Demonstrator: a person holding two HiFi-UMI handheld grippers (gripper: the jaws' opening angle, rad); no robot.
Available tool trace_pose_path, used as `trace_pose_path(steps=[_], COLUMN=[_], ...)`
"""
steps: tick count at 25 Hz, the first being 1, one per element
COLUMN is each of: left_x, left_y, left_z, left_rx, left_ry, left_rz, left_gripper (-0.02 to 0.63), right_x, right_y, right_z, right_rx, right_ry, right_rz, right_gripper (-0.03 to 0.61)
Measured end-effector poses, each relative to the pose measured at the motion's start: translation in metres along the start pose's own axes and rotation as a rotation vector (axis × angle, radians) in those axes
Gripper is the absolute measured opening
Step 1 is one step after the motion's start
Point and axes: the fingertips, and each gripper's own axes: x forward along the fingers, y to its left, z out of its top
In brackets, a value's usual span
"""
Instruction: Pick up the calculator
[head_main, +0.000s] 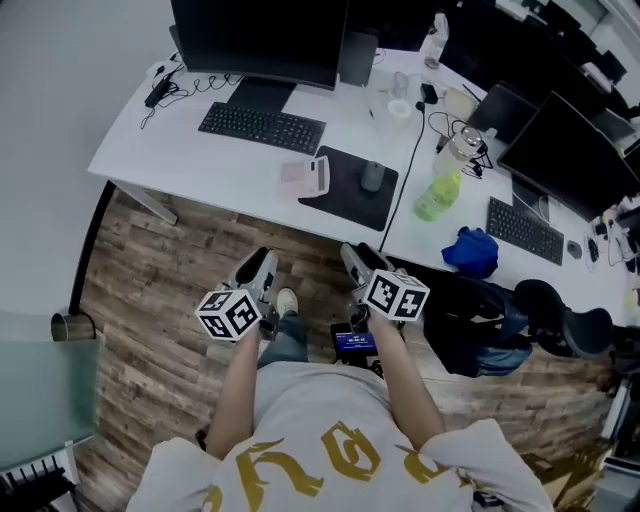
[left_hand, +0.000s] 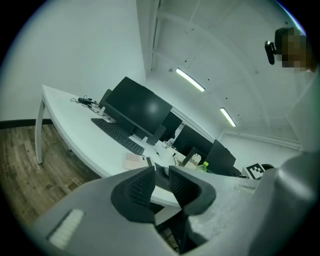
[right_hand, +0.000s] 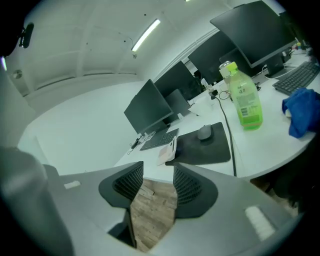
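1. Head view first: the calculator (head_main: 305, 180) is that pale pinkish thing lying on the white worktop (head_main: 190, 160), right at the left edge of the black mouse mat (head_main: 345, 200), just this side of the keyboard (head_main: 262, 127). Nothing is touching it.
2. Both tools are well short of it, out over the wood floor (head_main: 170, 290). The left gripper (head_main: 257, 272) and right gripper (head_main: 356, 262) sit side by side in front of the person, pointing toward the worktop.
3. Left gripper view: its fingers (left_hand: 141, 187) stand a little apart, with nothing between them.
4. Right gripper view: its fingers (right_hand: 188, 186) are spread wider, and only floorboards show in the gap. The calculator sits just above that gap, so it's lined up pretty well.
5. So I'd call this the approach step, with no grab yet.
6. Next move, I reckon: step in, bring the right one down to the worktop, straddle the calculator's edges and then squeeze. It looks thin and flat, so a low angle probably helps. Watch out for the mouse (head_main: 372, 177) nearby.
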Motion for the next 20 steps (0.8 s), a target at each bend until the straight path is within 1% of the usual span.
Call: trace_pose_path(steps=[3,5,6,9,14,20], left_x=[0.042,0.069,0.082,0.118,0.158,0.179], left_y=[0.031,0.052,0.062,0.089,0.116,0.131], left_z=[0.021,0.039,0.046,0.061,0.069,0.07], left_rx=[0.024,0.034,0.031,0.018,0.004,-0.005], left_ry=[0.074,0.108,0.121,0.163,0.222,0.253], left_rz=[-0.028,-0.046,-0.055,-0.088,-0.139,-0.161], left_gripper=[0.193,0.193,0.193,0.193,0.193,0.193], right_x=[0.038,0.064,0.077,0.109,0.141,0.155], right_y=[-0.005,-0.008,-0.009,-0.013,-0.023,-0.031], right_z=[0.013,0.025,0.03,0.047,0.065,0.079], right_rx=[0.005,0.007,0.009,0.009,0.002,-0.009], right_ry=[0.004,0.007,0.009,0.008,0.015,0.04], right_rz=[-0.07,-0.11,-0.126,-0.174,-0.244,-0.262], right_gripper=[0.204,0.206,0.216,0.222,0.224,0.227])
